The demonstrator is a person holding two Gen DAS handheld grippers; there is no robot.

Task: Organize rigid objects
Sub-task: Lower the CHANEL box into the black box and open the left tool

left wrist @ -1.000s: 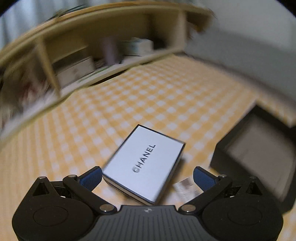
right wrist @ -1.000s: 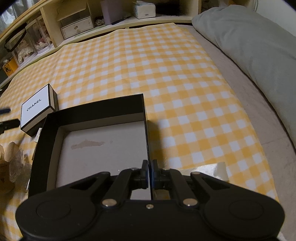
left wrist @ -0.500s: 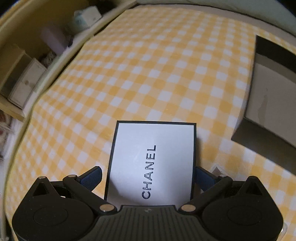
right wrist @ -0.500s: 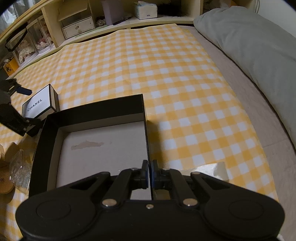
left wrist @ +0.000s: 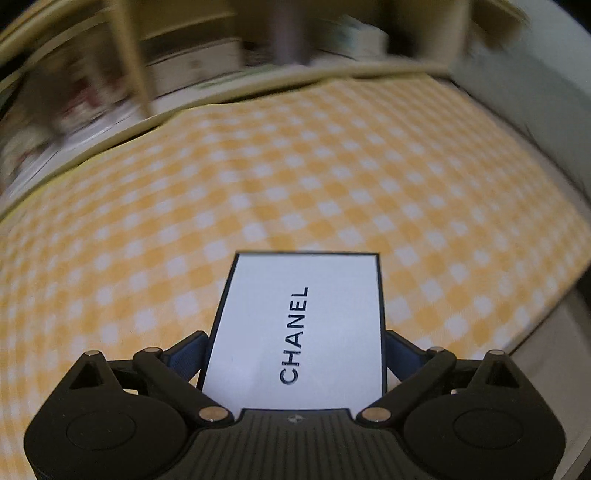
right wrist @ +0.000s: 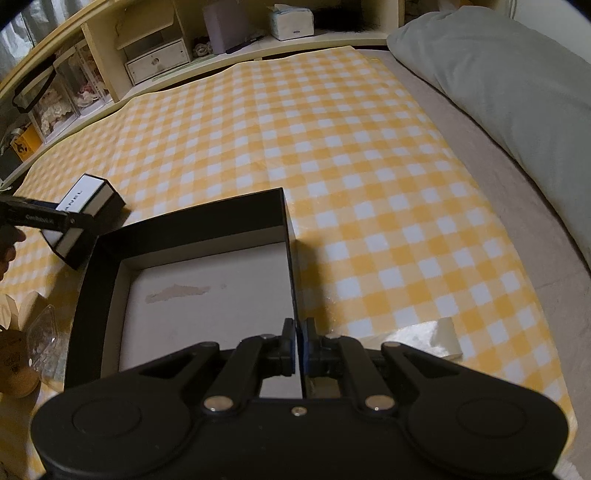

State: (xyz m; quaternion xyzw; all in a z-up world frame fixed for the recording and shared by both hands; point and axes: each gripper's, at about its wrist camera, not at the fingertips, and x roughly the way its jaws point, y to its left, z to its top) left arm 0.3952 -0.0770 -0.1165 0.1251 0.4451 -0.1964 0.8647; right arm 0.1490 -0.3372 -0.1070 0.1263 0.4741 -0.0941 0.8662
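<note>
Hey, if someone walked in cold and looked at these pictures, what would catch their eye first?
Probably the white Chanel box, lying between the fingers of the left gripper, whose jaws have just been closing on its sides. Next, the big open black box on the yellow checked cloth, with the right gripper shut on its right wall.

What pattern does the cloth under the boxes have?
Yellow and white checks on the cloth, clearest in the right wrist view.

Place: home bedroom
Bed: grey pillow (right wrist: 498, 70) on a mattress (right wrist: 517, 206), checked cloth (right wrist: 314, 129) spread over it
Headboard: shelves (right wrist: 147, 48) with a tissue box (right wrist: 291, 22)
</note>
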